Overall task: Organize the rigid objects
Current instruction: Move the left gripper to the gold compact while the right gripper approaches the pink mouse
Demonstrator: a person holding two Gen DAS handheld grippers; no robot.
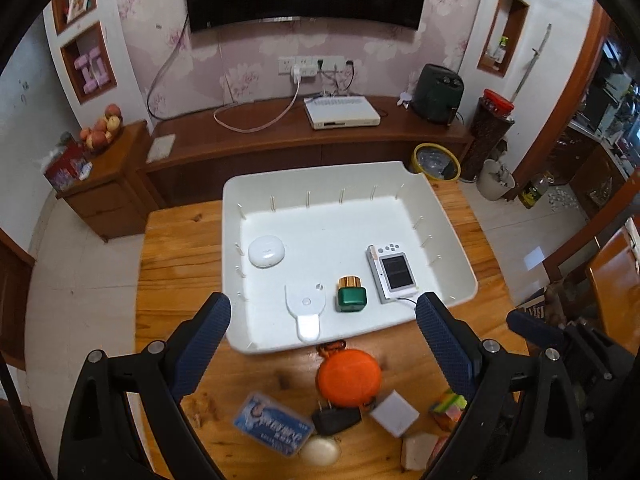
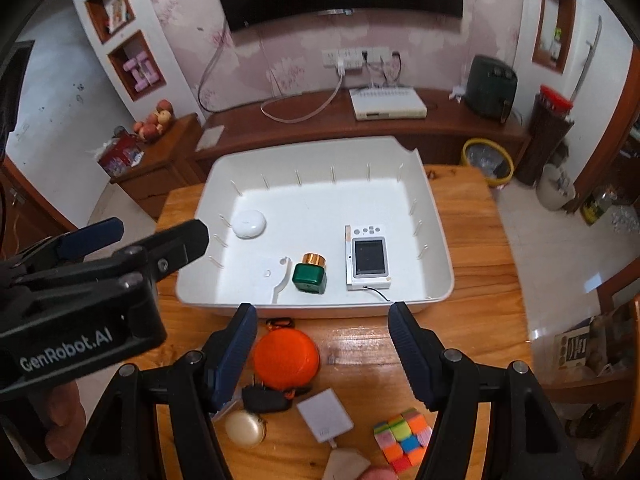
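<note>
A white tray on the wooden table holds a white earbud case, a flat white gadget, a green jar with a gold cap and a white camera. My left gripper hovers over the tray's near rim, open wide and empty. My right gripper hangs beside it above the near table, also open with nothing between its fingers. In front of the tray lie an orange round case, a black plug, a white charger and a colourful cube.
A blue card box and a cream oval case also lie near the front edge. Behind the table stands a low TV cabinet. A yellow bin sits on the floor at the right.
</note>
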